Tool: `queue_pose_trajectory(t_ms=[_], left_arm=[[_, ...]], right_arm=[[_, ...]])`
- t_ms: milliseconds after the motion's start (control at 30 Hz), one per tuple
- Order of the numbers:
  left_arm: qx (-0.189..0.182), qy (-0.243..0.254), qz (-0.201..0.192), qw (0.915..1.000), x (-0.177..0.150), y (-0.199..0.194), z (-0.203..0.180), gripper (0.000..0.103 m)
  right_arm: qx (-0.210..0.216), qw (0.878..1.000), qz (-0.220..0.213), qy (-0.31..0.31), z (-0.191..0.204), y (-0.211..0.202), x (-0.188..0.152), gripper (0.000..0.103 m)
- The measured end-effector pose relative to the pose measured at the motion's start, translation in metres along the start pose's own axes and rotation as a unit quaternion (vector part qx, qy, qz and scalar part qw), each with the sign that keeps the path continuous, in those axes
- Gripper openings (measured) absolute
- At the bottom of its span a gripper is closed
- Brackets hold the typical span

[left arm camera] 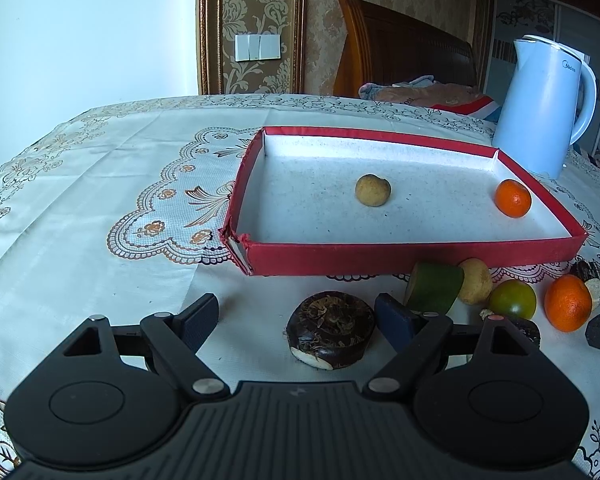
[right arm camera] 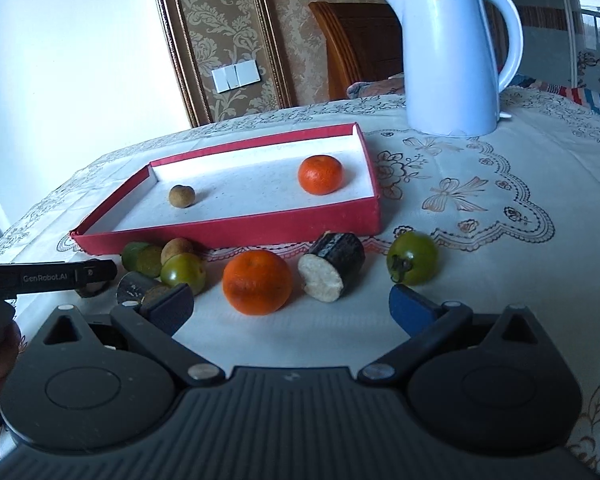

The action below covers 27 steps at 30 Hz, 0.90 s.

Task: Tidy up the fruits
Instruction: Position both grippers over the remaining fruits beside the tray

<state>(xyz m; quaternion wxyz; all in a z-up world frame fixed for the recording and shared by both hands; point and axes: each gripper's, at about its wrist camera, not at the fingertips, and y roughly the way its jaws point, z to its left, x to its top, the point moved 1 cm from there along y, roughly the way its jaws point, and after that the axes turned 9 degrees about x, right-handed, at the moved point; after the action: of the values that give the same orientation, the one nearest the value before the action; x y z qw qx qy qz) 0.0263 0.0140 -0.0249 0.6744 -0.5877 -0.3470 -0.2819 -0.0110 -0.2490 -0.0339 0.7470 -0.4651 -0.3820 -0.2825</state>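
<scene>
1. Damask wallpaper and a wooden headboard (left arm camera: 400, 52) back a table under an embroidered tablecloth (left arm camera: 100, 184).
2. Left gripper (left arm camera: 296, 320) stands with jaws wide; a dark water chestnut (left arm camera: 330, 334) lies on the cloth between its fingers, nearer the right one, apart from both.
3. Red tray (left arm camera: 412, 256) sits at 12 o'clock from that gripper, holding a longan (left arm camera: 373, 189) mid-floor and a tangerine (left arm camera: 513, 198) by its right wall.
4. White kettle (left arm camera: 540, 104) stands at 2 o'clock, just beyond the tray's far right corner.
5. Right gripper (right arm camera: 292, 306) also stands with jaws wide; an orange tangerine (right arm camera: 257, 282) and a cut water chestnut (right arm camera: 332, 266) lie at 12 o'clock, a green tomato (right arm camera: 413, 258) at 1 o'clock.
6. Green and brown fruits (right arm camera: 168, 262) cluster at 10 o'clock.
</scene>
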Motion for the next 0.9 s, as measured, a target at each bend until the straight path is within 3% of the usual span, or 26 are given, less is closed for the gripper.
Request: queue_pose_trajectory(t_ms=[300,900], left_arm=[[0.0,0.0,0.0,1.0,0.0,0.0,0.0,0.085],[0.001,0.001,0.001,1.0,-0.001,0.0,-0.001,0.085]], right_arm=[[0.001,0.999,0.042,-0.027,0.01,0.019,0.003,0.096],[-0.047,0.996,0.041,-0.058,0.022,0.042,0.017,0.092]])
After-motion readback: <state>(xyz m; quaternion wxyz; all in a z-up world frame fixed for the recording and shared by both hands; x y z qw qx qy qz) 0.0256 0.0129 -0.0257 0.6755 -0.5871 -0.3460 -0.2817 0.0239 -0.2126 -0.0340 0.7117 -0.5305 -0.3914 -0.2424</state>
